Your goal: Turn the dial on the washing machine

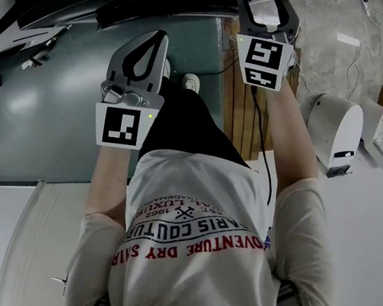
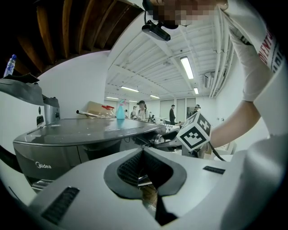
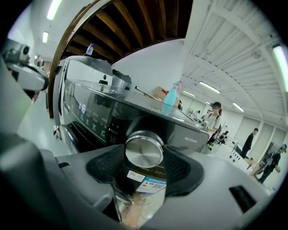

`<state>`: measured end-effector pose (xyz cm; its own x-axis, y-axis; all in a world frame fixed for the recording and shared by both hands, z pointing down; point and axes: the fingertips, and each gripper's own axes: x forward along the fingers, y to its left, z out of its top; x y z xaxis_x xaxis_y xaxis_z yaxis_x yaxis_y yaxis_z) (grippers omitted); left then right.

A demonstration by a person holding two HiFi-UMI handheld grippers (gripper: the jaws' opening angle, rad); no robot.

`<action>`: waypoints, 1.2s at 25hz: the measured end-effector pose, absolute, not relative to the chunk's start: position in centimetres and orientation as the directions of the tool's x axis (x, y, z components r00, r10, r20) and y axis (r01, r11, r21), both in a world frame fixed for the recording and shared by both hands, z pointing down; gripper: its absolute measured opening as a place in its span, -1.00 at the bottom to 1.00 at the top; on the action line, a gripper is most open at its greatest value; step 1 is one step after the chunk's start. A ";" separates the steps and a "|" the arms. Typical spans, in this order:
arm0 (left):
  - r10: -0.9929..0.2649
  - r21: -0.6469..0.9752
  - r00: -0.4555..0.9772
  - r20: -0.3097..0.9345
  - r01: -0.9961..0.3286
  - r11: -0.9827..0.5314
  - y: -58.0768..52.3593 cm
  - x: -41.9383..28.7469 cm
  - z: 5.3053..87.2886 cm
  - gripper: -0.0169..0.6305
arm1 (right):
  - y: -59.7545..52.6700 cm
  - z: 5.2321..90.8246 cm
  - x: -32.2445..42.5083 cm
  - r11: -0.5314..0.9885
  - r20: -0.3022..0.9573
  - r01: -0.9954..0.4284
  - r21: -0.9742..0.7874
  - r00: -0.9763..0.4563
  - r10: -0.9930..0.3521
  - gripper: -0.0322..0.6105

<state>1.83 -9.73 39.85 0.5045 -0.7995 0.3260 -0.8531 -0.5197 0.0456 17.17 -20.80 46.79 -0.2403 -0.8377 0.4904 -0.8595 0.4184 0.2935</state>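
The washing machine point(image 1: 57, 102) has a glossy grey top and fills the left of the head view. Its round silver dial point(image 3: 144, 151) sits on the dark control panel point(image 3: 90, 112) in the right gripper view. My right gripper point(image 3: 144, 158) is shut on the dial, with a dark pad point(image 3: 107, 164) tight against each side of it. In the head view the right gripper point(image 1: 270, 4) reaches the machine's front at the top edge. My left gripper point(image 1: 158, 38) hovers over the machine's top, shut with nothing in it; its tips point(image 2: 144, 152) meet.
A blue spray bottle point(image 3: 170, 101) and a box stand on the machine's top. White appliances point(image 1: 334, 130) line the right side, past a wooden slatted panel point(image 1: 236, 112). A cable point(image 1: 265, 159) trails from the right gripper. People stand far off in the room.
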 end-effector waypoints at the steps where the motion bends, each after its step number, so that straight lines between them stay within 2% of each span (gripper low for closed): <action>1: -0.800 0.045 0.505 0.325 -0.853 -0.520 -9.8 1.8 39.9 -0.90 | -20.8 46.8 17.2 0.413 0.494 -0.874 0.256 -0.249 -0.833 -0.02; 8: -0.806 0.045 0.495 0.324 -0.859 -0.510 -10.1 1.3 39.8 -0.90 | -20.8 47.2 18.1 0.353 0.499 -0.936 -0.008 -0.309 -0.809 -0.02; 15: -0.806 0.046 0.495 0.325 -0.859 -0.510 -10.0 1.2 39.9 -0.90 | -20.9 47.2 18.3 0.361 0.492 -0.929 -0.079 -0.351 -0.797 -0.02; 17: -0.802 0.046 0.497 0.331 -0.858 -0.512 -9.9 1.2 40.0 -0.90 | -20.9 47.0 18.4 0.380 0.490 -0.924 -0.041 -0.350 -0.798 -0.01; 20: -0.804 0.046 0.496 0.328 -0.858 -0.511 -9.9 1.1 40.0 -0.90 | -20.8 46.5 18.3 0.400 0.477 -0.908 0.128 -0.297 -0.827 0.15; 25: -0.801 0.030 0.503 0.325 -0.852 -0.523 -9.7 1.1 40.1 -0.90 | -20.1 46.4 17.1 0.447 0.454 -0.782 0.433 -0.239 -0.858 0.15; 30: -0.803 0.031 0.492 0.338 -0.858 -0.513 -9.6 0.8 40.5 -0.90 | -20.4 47.1 17.2 0.458 0.473 -0.732 0.505 -0.209 -0.856 0.09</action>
<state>0.80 -9.63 40.48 0.4918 -0.8025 0.3377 -0.8580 -0.5127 0.0313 17.24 -20.36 47.11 -0.2093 -0.8559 0.4728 -0.7319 0.4578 0.5047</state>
